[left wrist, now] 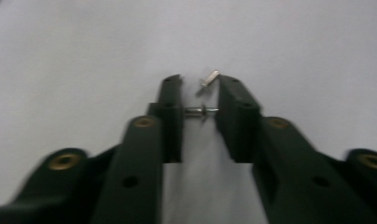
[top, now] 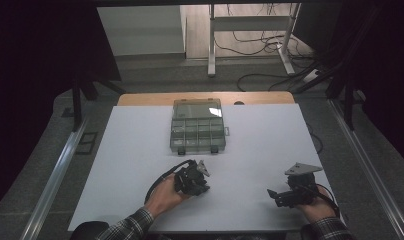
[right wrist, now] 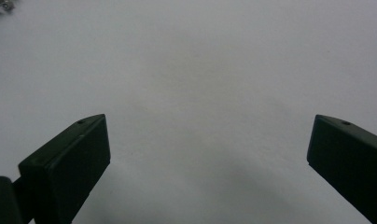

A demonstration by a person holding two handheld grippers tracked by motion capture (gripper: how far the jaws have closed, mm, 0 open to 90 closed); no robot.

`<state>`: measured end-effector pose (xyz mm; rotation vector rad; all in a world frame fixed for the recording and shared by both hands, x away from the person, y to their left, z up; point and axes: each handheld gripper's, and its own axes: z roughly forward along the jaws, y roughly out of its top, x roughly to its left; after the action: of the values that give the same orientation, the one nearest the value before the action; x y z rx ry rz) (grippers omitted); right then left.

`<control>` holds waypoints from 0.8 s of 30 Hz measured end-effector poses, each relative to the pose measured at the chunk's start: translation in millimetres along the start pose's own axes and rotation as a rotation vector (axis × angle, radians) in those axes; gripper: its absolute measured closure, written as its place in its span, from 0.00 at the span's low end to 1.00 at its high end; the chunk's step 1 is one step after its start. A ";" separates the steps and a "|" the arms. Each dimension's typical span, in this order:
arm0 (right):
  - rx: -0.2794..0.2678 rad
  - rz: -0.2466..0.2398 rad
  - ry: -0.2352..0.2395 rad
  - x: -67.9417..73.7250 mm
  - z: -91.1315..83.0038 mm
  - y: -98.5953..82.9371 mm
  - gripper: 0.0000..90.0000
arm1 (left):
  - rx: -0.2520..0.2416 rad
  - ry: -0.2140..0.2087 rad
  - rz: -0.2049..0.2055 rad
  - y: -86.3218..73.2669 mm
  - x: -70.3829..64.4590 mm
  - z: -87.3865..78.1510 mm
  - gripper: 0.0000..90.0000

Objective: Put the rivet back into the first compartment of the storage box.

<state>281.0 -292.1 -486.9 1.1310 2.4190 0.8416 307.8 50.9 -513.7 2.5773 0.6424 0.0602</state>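
Note:
My left gripper (left wrist: 199,86) points down at the white table sheet (left wrist: 84,56), its jaws drawn close together. A small metal screw (left wrist: 200,111) spans the narrow gap crosswise and touches both pads. A second small metal screw (left wrist: 209,79) lies on the sheet just past the jaw tips. In the high view the left gripper (top: 200,187) sits near the front middle of the table. My right gripper (top: 276,197) rests at the front right, with a hand on it. In its own view the right gripper (right wrist: 207,140) stands wide open over bare sheet, with nothing between its jaws.
A clear plastic compartment box (top: 197,127) with its lid raised stands at the back middle of the table. A wooden table edge (top: 140,99) shows behind the sheet. Something small and shiny (right wrist: 1,4) glints at the top left corner of the right gripper view.

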 end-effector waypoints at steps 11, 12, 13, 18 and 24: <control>-0.011 0.005 -0.003 -1.2 -1.3 0.0 0.00 | -0.015 -0.051 -0.066 -0.7 8.4 -6.2 0.83; -0.012 0.006 -0.004 -1.4 -1.5 0.1 0.00 | -0.019 -0.052 -0.070 -0.9 9.0 -8.0 0.83; -0.013 0.007 -0.007 -1.7 -1.7 0.2 0.00 | -0.024 -0.054 -0.075 -1.1 9.6 -9.9 0.83; -0.020 0.008 -0.007 -2.3 -3.0 0.0 0.00 | -0.041 -0.057 -0.097 -2.6 15.7 -20.3 0.82; -0.021 0.007 -0.008 -2.7 -2.9 -0.1 0.00 | -0.078 -0.055 -0.149 -5.0 24.8 -31.7 0.83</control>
<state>281.1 -295.4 -484.6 1.1331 2.3951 0.8613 322.8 80.0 -489.7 2.4404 0.7926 -0.0343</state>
